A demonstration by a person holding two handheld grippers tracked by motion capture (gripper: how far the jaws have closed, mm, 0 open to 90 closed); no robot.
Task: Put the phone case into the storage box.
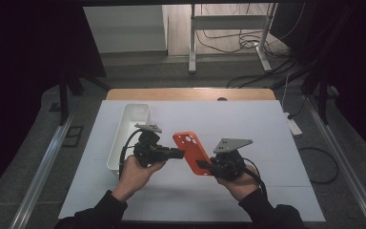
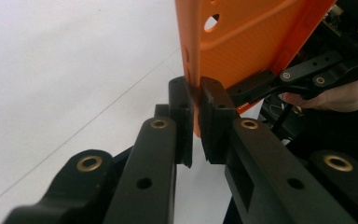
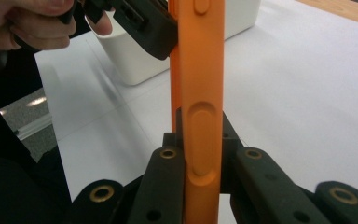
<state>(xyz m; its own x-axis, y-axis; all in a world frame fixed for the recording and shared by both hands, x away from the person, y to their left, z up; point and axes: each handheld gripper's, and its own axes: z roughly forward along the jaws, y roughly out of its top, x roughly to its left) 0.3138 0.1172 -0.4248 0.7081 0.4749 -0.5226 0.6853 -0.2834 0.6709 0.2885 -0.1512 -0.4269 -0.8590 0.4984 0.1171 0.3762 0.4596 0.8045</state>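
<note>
An orange phone case (image 1: 190, 149) is held in the air above the white table sheet (image 1: 257, 129), between both grippers. My left gripper (image 1: 180, 153) comes from the left and is shut on the case's long edge; in the left gripper view its jaws (image 2: 196, 112) pinch the thin rim of the case (image 2: 242, 42). My right gripper (image 1: 204, 166) is shut on the case's near end. In the right gripper view the case (image 3: 200, 84) stands edge-on between the jaws (image 3: 200, 140), side buttons facing the camera.
A long white bin (image 1: 128, 129) lies on the sheet's left side, just behind my left gripper, and shows as a white bin (image 3: 135, 60) in the right gripper view. A wooden table edge (image 1: 190, 94) runs along the back. Cables lie on the floor beyond.
</note>
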